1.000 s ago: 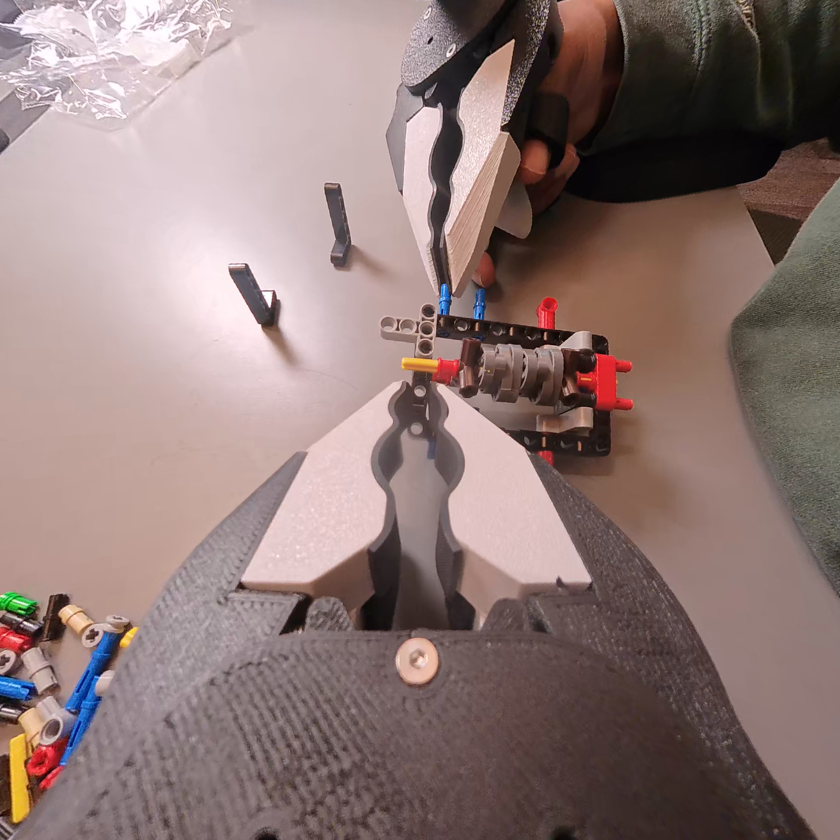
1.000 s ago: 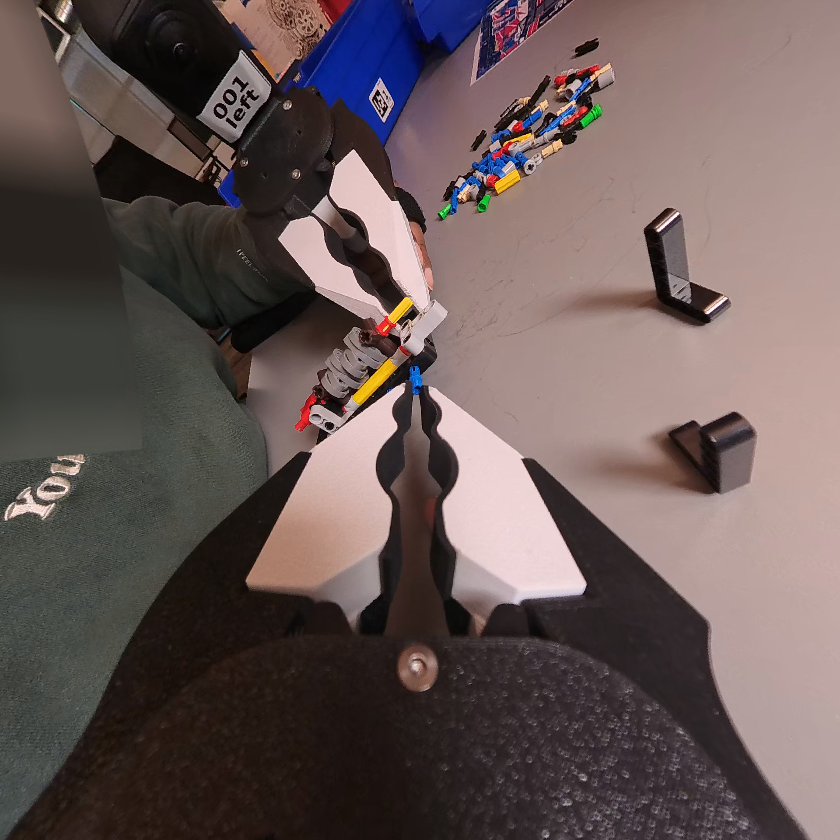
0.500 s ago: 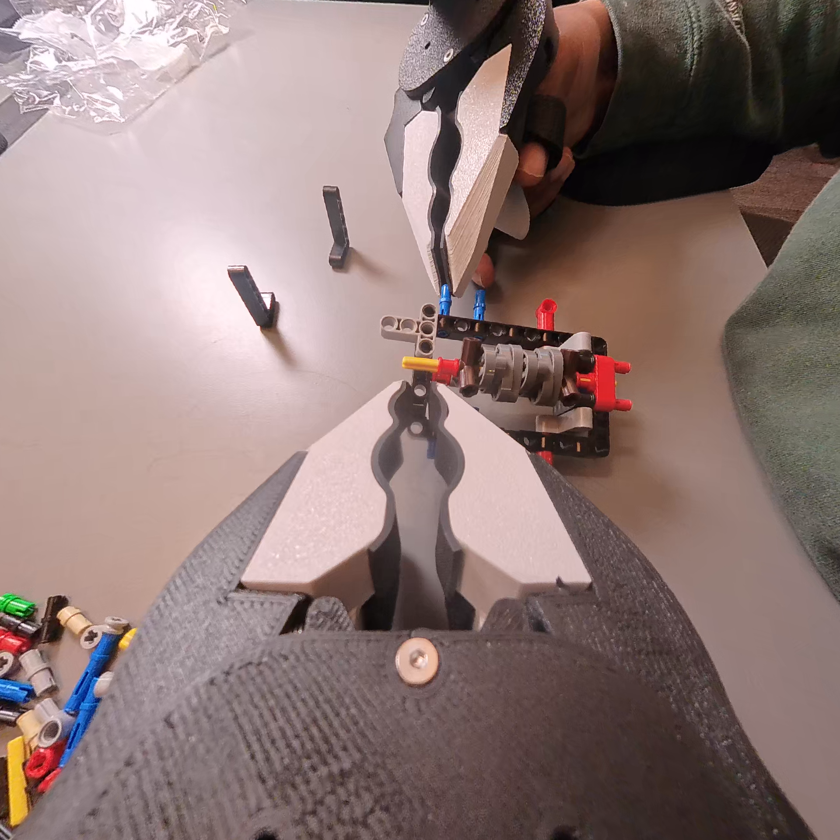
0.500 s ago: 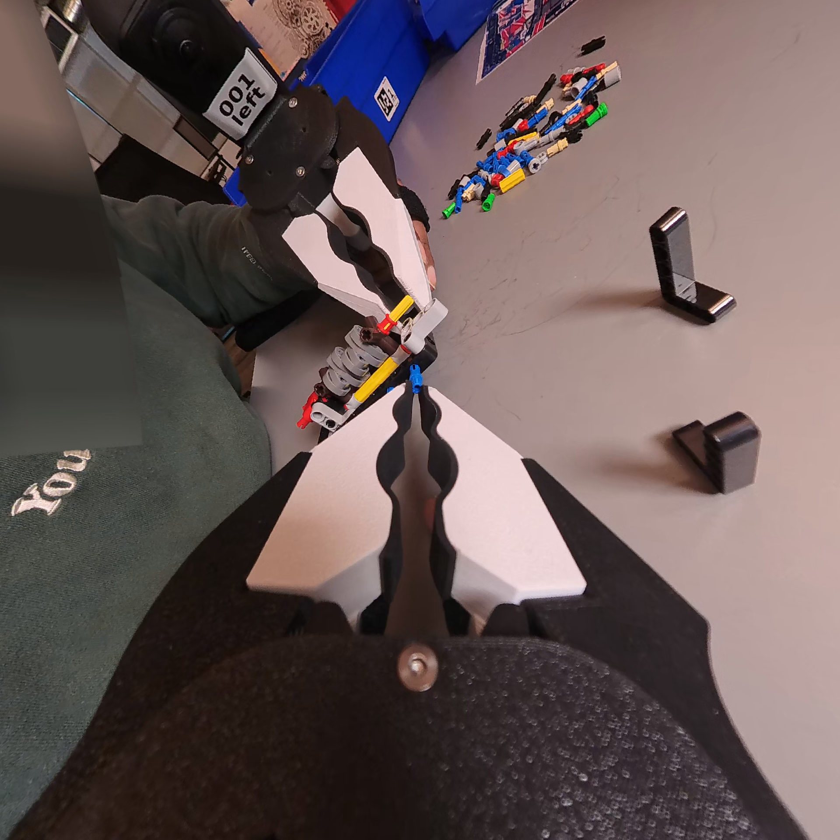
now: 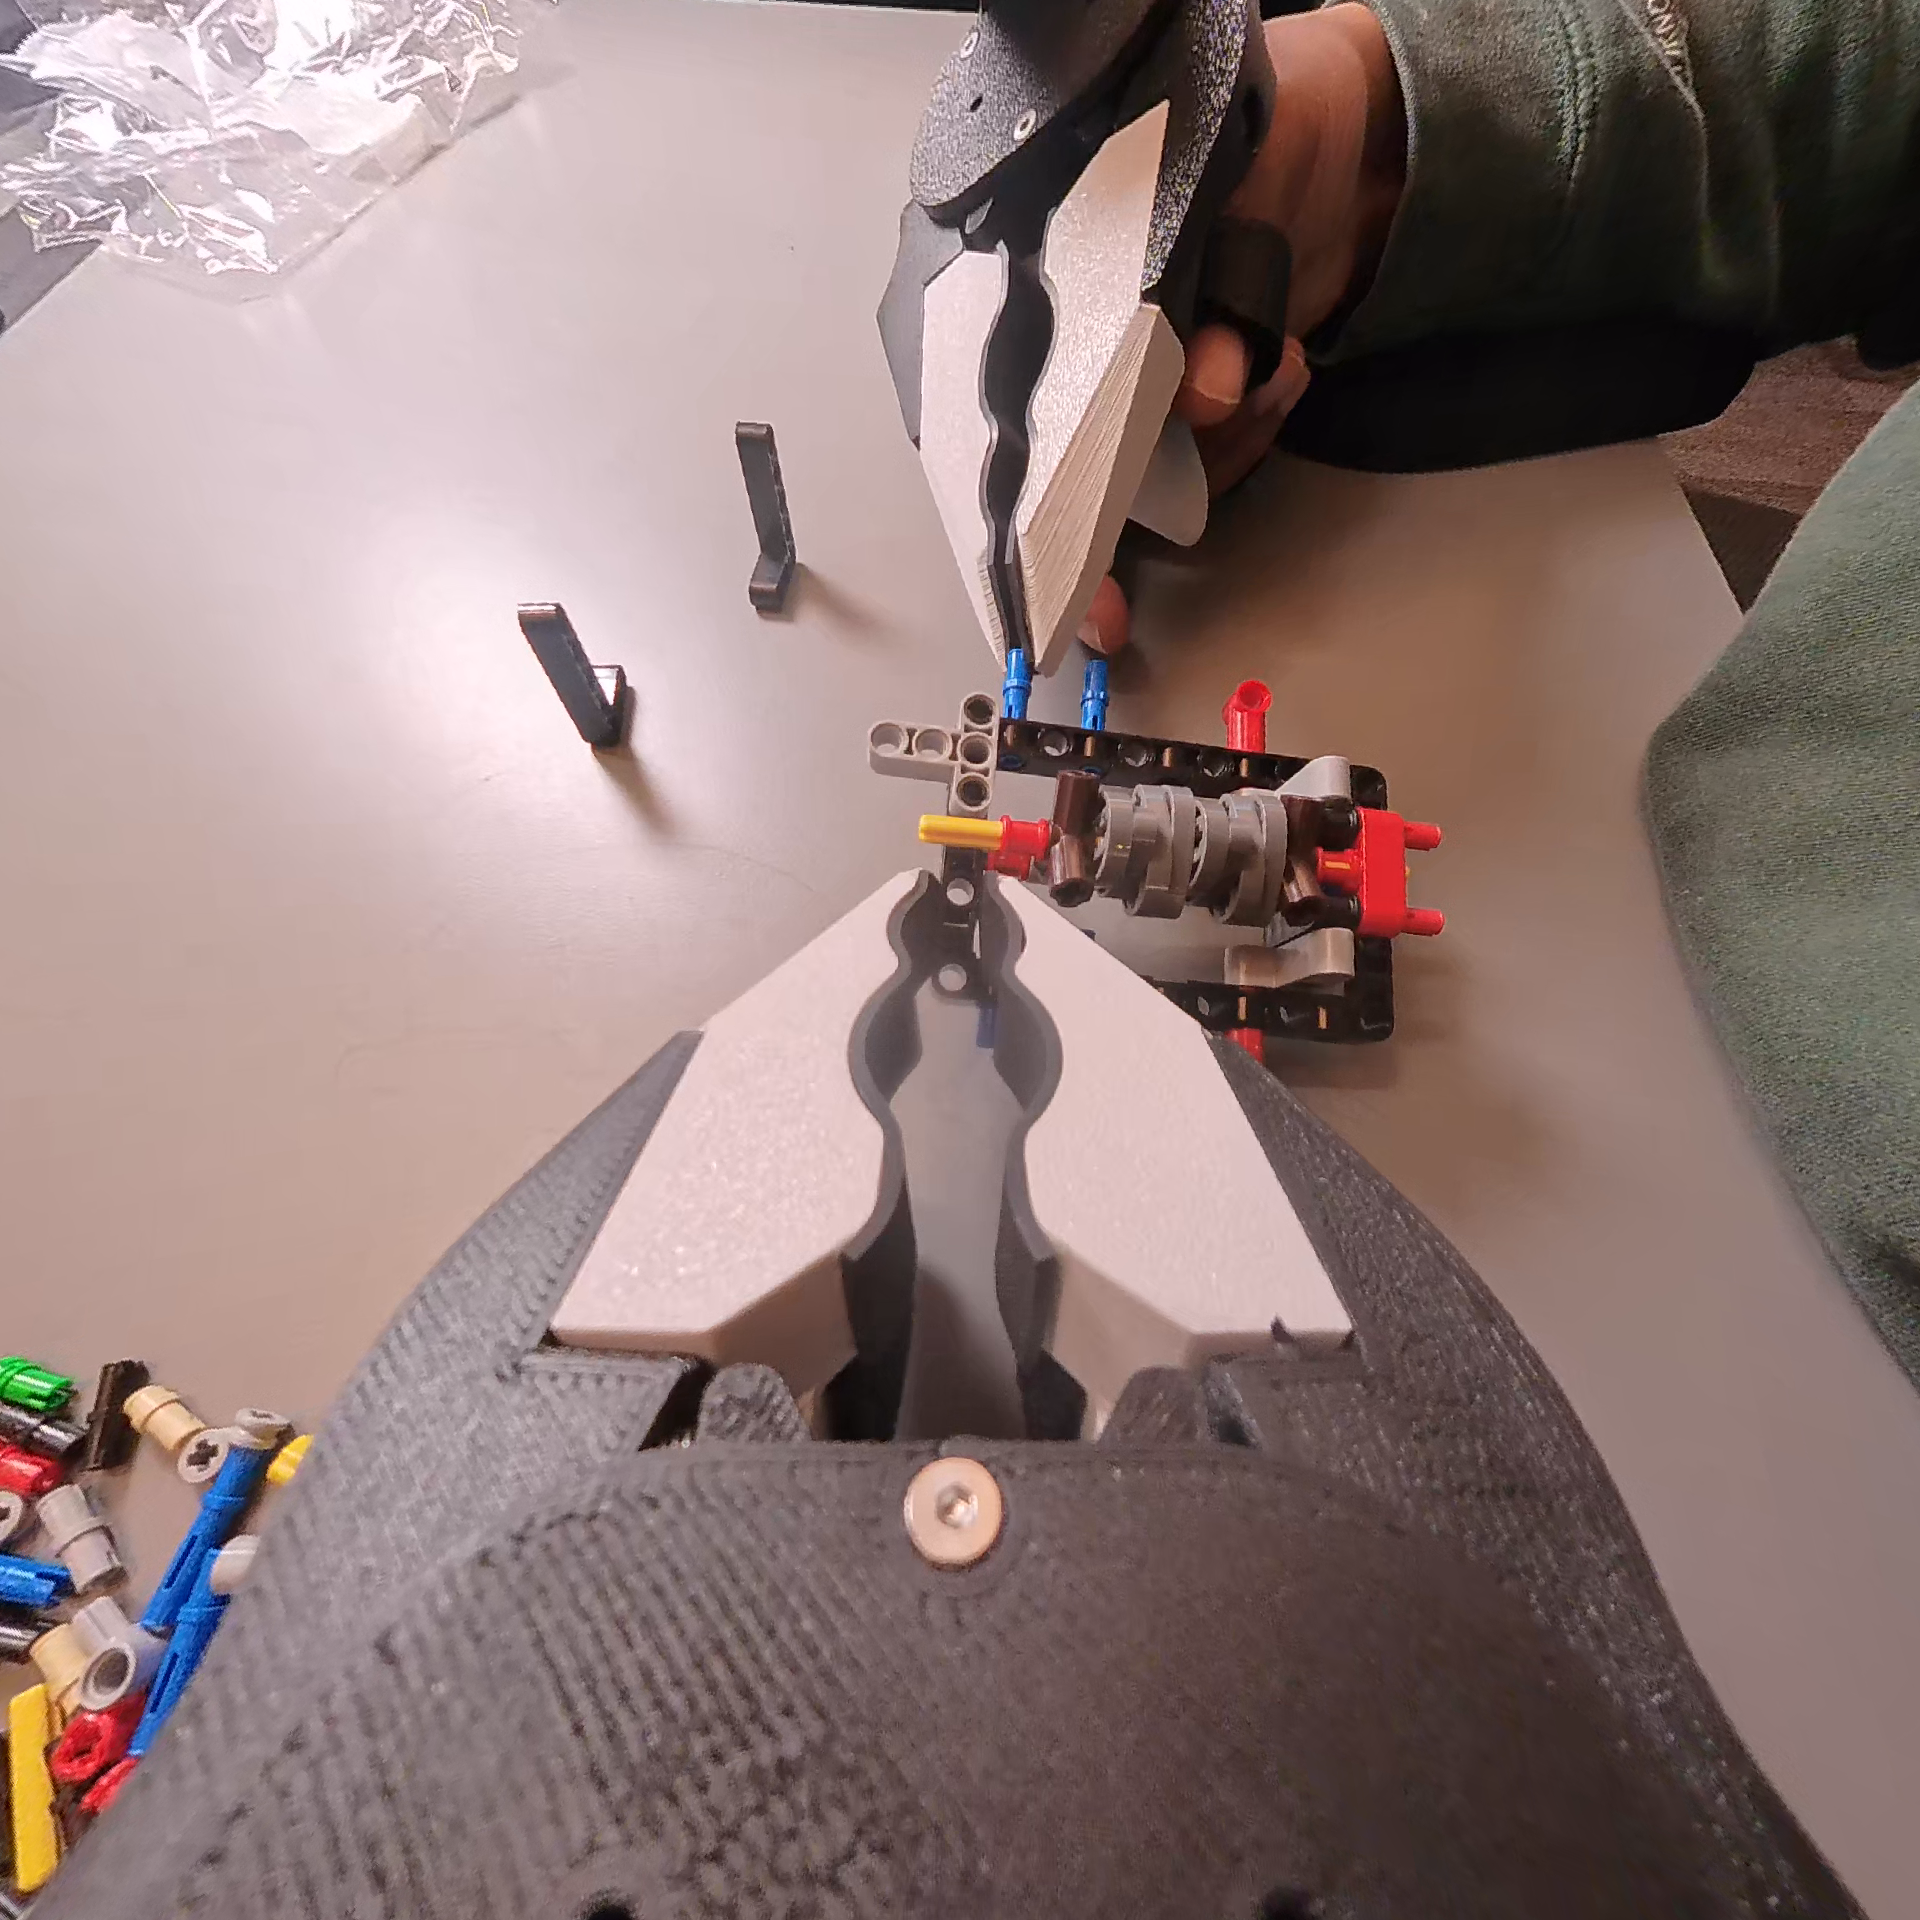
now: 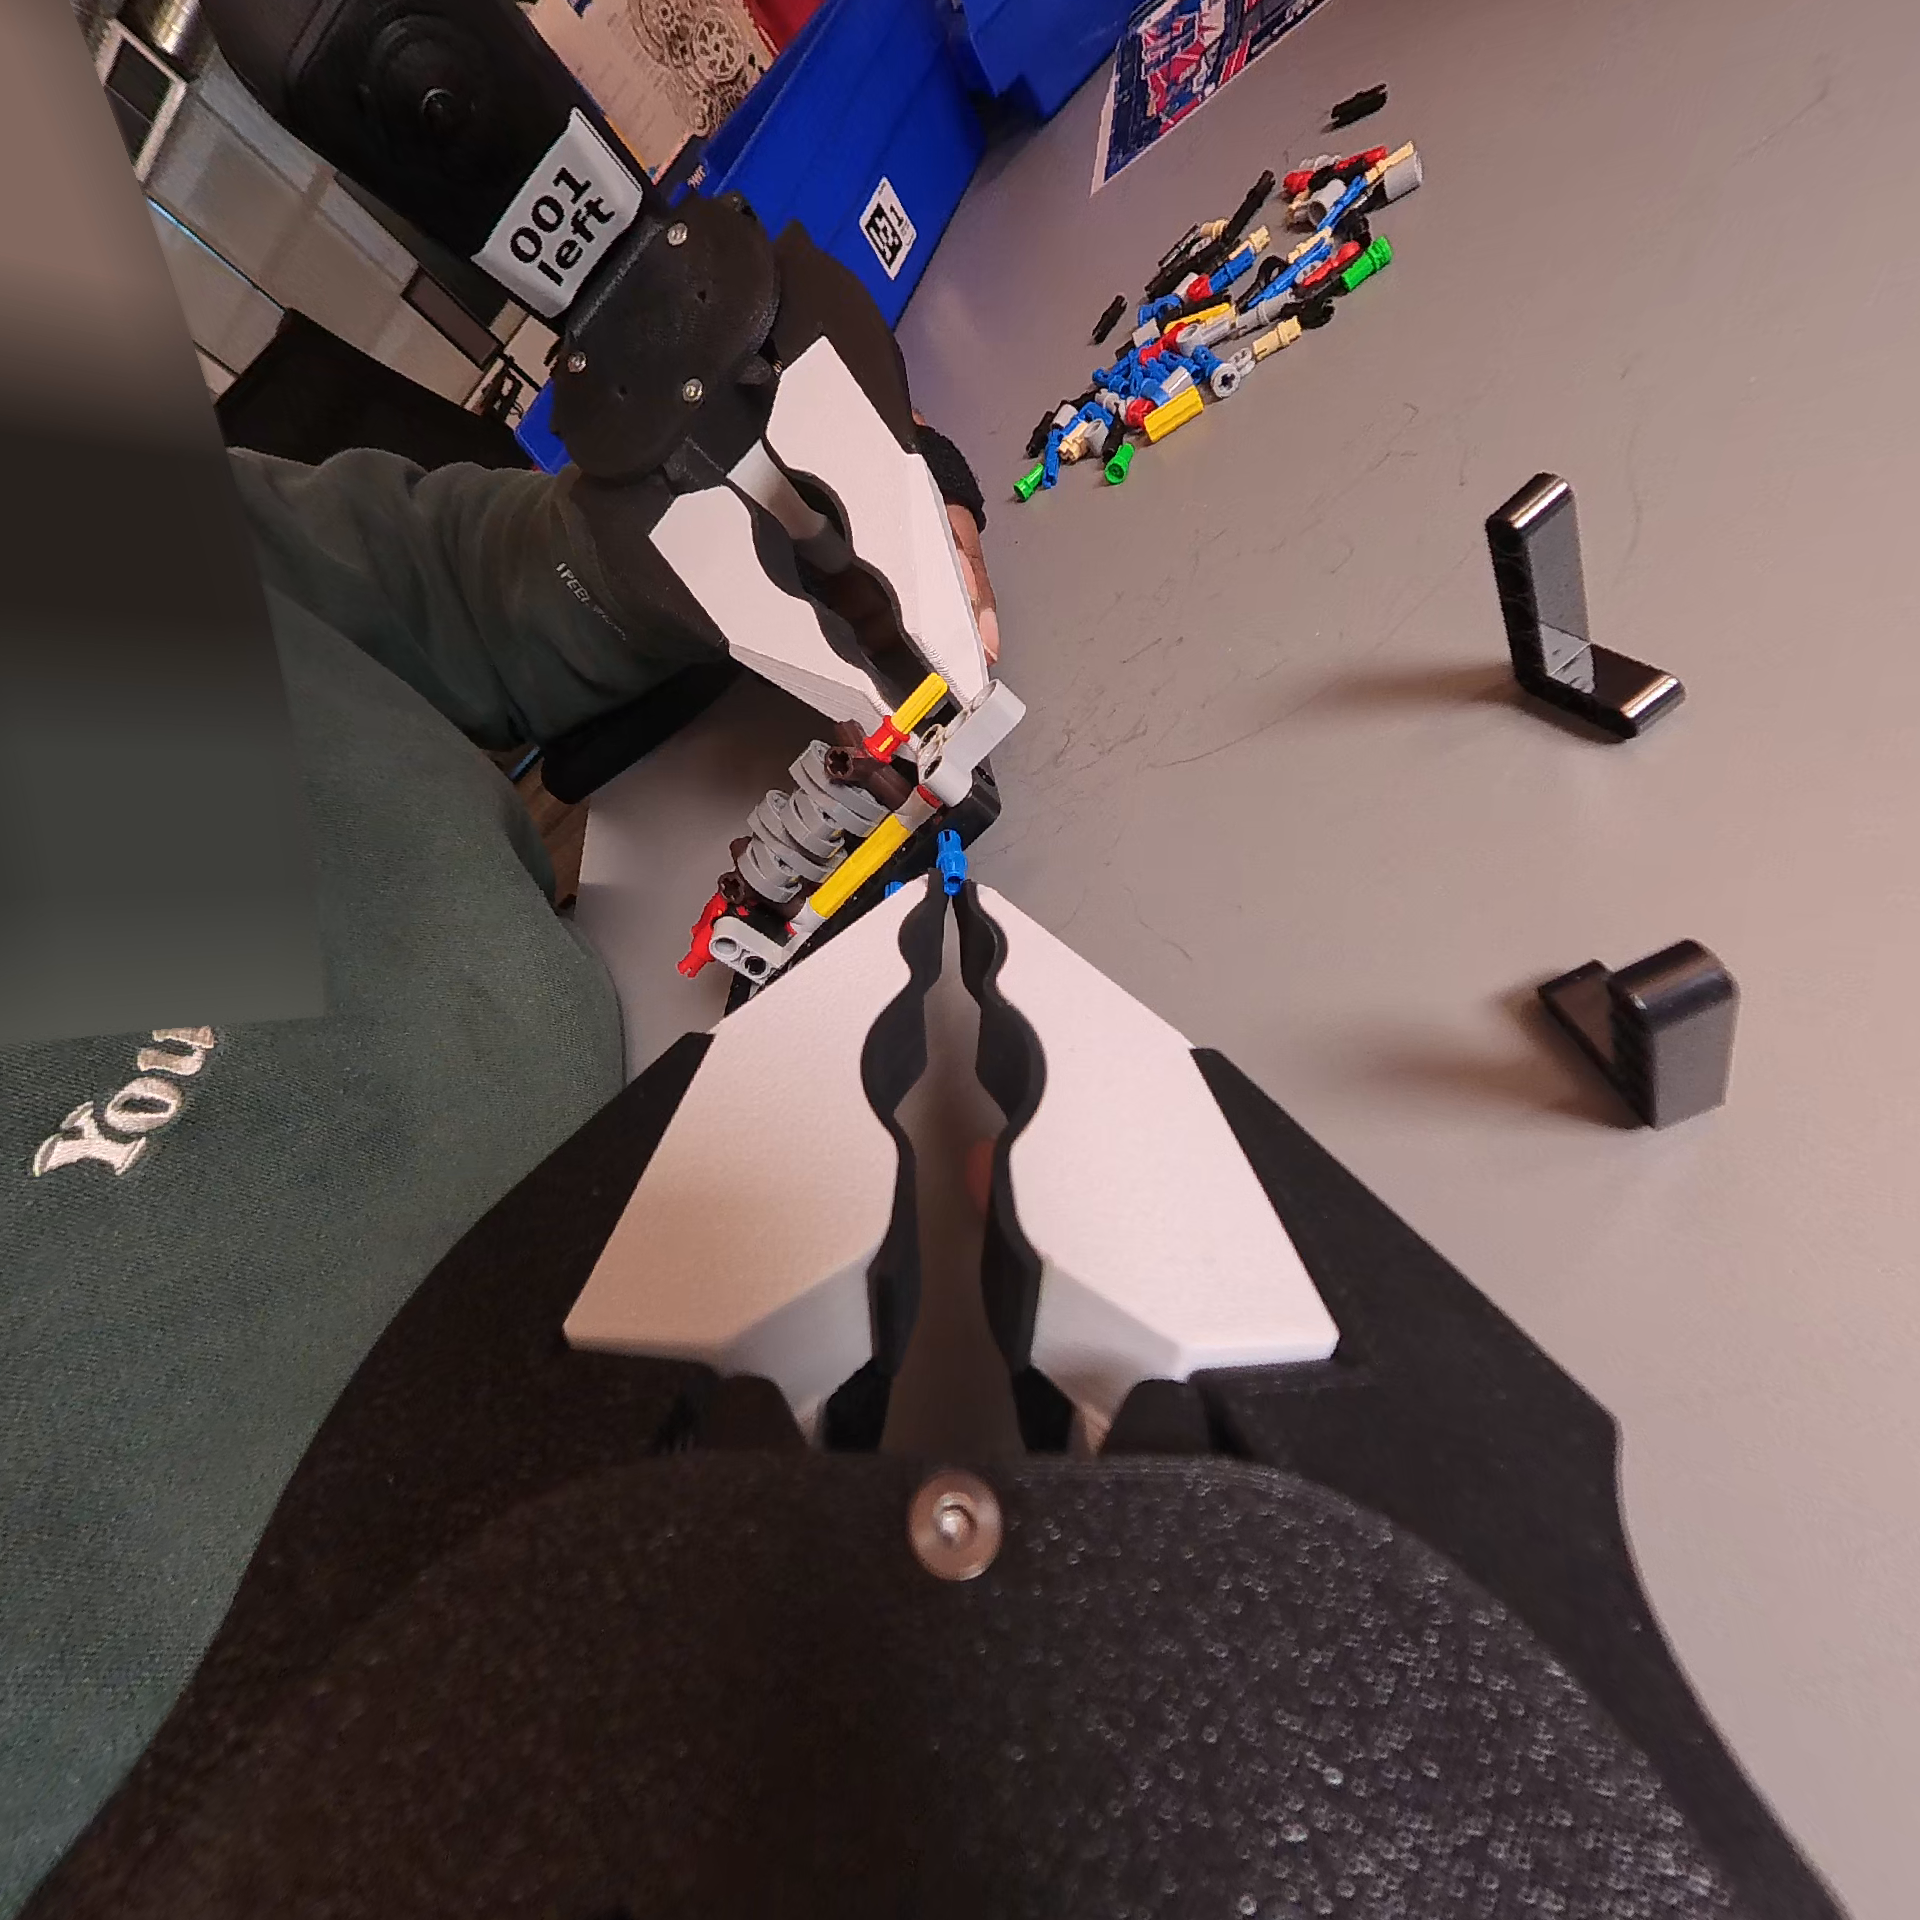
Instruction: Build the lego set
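Note:
The part-built lego model (image 5: pixel 1184 847) lies on the grey table: a black frame with grey gears, red blocks and a yellow axle. My left gripper (image 5: pixel 956 888) is shut on the model's black upright beam (image 5: pixel 954 935) at its left end. My right gripper (image 5: pixel 1023 655) comes in from above, shut on a blue pin (image 5: pixel 1016 681) that sits at the model's far black beam. A second blue pin (image 5: pixel 1093 694) stands beside it. In the right wrist view my right gripper (image 6: pixel 951 894) pinches the blue pin (image 6: pixel 948 854) against the model (image 6: pixel 810 831), and the left gripper (image 6: pixel 961 691) holds the far end.
Two black L-shaped brackets (image 5: pixel 577 675) (image 5: pixel 769 514) stand left of the model. A pile of loose coloured pieces (image 5: pixel 104 1538) lies at the lower left. A crumpled plastic bag (image 5: pixel 208 125) is at the far left. Blue bins (image 6: pixel 831 156) and a printed sheet (image 6: pixel 1184 83) lie beyond. A green sleeve (image 5: pixel 1610 156) is on the right. There is about 5 centimeters between the tips of the two grippers.
Both grippers keep their holds and the model stays put. The right wrist view shifts only very slightly.

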Demonstrator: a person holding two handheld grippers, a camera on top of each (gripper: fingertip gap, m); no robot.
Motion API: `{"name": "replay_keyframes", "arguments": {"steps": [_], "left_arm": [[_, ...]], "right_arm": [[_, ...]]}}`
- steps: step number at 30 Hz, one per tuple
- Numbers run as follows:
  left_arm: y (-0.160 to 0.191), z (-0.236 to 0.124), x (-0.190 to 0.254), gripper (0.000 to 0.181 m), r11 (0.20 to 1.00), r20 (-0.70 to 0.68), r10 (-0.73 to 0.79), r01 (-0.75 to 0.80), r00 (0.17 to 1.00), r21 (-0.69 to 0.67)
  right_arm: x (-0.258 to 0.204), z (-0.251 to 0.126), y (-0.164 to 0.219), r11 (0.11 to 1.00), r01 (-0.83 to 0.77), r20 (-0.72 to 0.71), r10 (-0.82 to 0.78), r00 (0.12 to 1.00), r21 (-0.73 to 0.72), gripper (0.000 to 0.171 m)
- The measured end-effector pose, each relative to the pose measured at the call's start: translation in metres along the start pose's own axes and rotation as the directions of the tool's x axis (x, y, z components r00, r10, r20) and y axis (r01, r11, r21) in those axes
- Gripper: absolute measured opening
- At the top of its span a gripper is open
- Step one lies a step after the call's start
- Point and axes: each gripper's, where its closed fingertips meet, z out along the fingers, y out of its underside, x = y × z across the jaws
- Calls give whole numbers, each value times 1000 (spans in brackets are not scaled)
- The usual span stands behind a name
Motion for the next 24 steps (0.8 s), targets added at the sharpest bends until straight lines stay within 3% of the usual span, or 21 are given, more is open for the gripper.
{"name": "replay_keyframes", "arguments": {"steps": [7,10,12,18,21,24], "left_arm": [[4,1,4,6,1000,-42,-15,14,999,-24],[13,3,7,6,997,-73,-6,0,997,-81],[15,4,9,6,995,-89,18,-27,996,-100],[21,10,6,6,975,-125,149,-166,981,-144],[21,13,6,7,969,-171,174,-199,970,-144],[19,14,-4,18,967,-144,195,-215,970,-137]], "right_arm": [[-1,1,1,1000,18,-7,-18,1000,-7,2],[4,-8,-1,996,90,-82,-92,992,-21,22],[6,-23,-9,987,157,-140,-160,977,-31,23],[46,-92,-33,912,344,-518,-411,750,-225,22],[66,-92,-24,861,338,-499,-498,709,-379,35],[70,-72,-27,854,363,-414,-503,759,-373,37]]}}
